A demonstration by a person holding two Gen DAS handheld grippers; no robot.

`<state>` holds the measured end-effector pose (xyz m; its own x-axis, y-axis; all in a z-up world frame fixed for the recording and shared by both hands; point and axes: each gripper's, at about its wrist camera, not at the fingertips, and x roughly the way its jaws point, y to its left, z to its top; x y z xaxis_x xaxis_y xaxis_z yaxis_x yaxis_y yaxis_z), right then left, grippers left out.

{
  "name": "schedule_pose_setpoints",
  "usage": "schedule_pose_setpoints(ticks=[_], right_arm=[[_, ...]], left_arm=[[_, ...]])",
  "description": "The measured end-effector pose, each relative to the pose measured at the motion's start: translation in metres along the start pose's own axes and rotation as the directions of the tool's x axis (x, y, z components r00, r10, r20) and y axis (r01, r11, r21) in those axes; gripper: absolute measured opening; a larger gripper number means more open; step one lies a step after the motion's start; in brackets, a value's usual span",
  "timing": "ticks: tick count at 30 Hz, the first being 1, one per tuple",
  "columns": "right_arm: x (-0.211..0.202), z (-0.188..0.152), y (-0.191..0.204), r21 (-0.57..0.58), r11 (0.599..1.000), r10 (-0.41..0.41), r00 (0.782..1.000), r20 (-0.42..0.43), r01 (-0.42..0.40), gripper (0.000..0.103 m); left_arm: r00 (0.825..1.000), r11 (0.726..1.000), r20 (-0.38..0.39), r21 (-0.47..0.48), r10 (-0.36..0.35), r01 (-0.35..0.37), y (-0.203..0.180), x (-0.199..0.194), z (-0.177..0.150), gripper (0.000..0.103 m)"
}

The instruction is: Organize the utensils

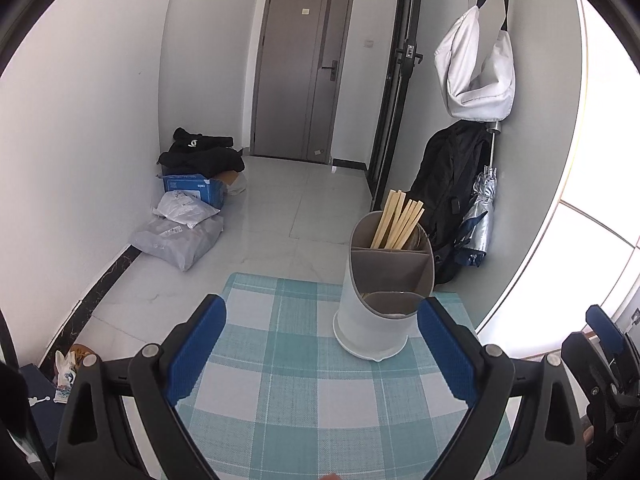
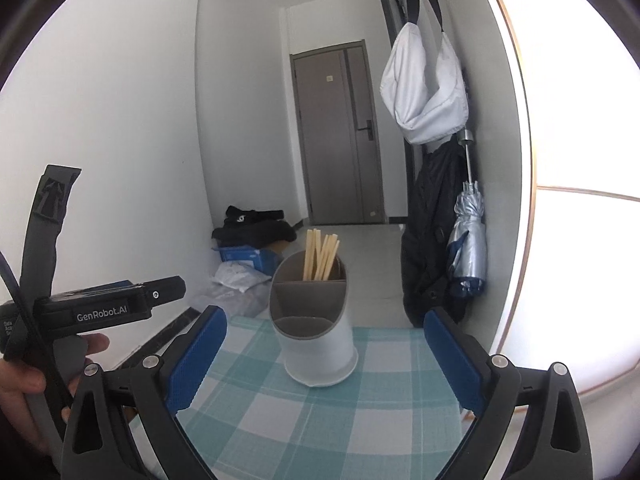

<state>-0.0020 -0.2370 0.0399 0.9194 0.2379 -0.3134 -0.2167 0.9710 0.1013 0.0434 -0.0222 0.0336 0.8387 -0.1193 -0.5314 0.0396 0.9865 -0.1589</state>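
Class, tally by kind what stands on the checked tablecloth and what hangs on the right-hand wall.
Utensil holder: 1
White bag: 1
Black jacket: 1
Silver umbrella: 1
Total: 4
Chopsticks in the holder overlap too much to count.

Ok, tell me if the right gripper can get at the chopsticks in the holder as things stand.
Probably yes. The right gripper is open and empty, the holder stands straight ahead on the checked cloth, and the chopsticks stick up above its rim with nothing in between.
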Motion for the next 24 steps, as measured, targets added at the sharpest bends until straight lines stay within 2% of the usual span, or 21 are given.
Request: schedule_pose_setpoints(ticks=[11, 24], right_arm=[[-0.001, -0.004, -0.006, 0.041, 0.999, -0.022, 1.0, -0.005, 0.023, 0.101], [0.0, -0.005, -0.009, 0.051, 0.998, -0.047, 0.999, -0.008, 0.047, 0.101]], left_arm=[[1.0, 1.0, 0.017, 0.019, -0.008, 0.007, -0.005, -0.003, -0.003, 0.095], [0.999, 0.999, -0.007, 0.036, -0.034, 0.034, -0.012, 0.001, -0.006, 0.095]])
